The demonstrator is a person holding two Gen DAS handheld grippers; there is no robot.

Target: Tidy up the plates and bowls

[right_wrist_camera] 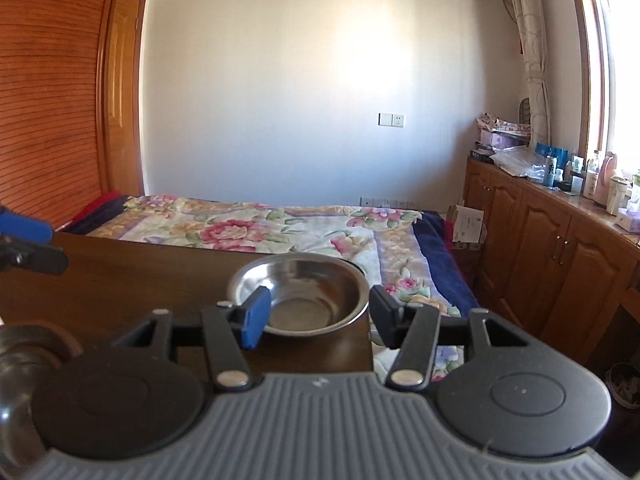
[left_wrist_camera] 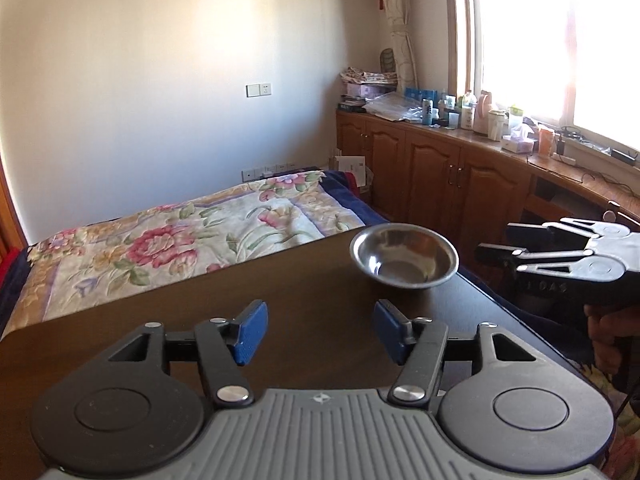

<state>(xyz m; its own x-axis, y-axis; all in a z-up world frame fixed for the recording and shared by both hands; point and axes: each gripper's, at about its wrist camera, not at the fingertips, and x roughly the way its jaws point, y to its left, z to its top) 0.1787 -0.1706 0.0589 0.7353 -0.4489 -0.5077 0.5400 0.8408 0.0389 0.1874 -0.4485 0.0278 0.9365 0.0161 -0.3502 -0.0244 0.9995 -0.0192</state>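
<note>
Both our claws, left gripper (left_wrist_camera: 320,330) and right gripper (right_wrist_camera: 316,316), are spread, empty; nudging the metal bowl (left_wrist_camera: 404,258) risks knocking it off the table (left_wrist_camera: 200,308) corner.

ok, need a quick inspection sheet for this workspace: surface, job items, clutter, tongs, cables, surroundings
Surface: dark wooden table, mostly bare.
Job's things: steel bowl, upright, empty, near the table's far right corner; a second metal dish at the right view's lower left, blurred.
Clutter: nothing seen on the table.
Tongs: left tongs open, empty, short of the bowl; right tongs open, empty, just before the bowl.
Cables: cords on the window counter.
Surroundings: floral bed, wooden cabinets, bottles on top.
</note>
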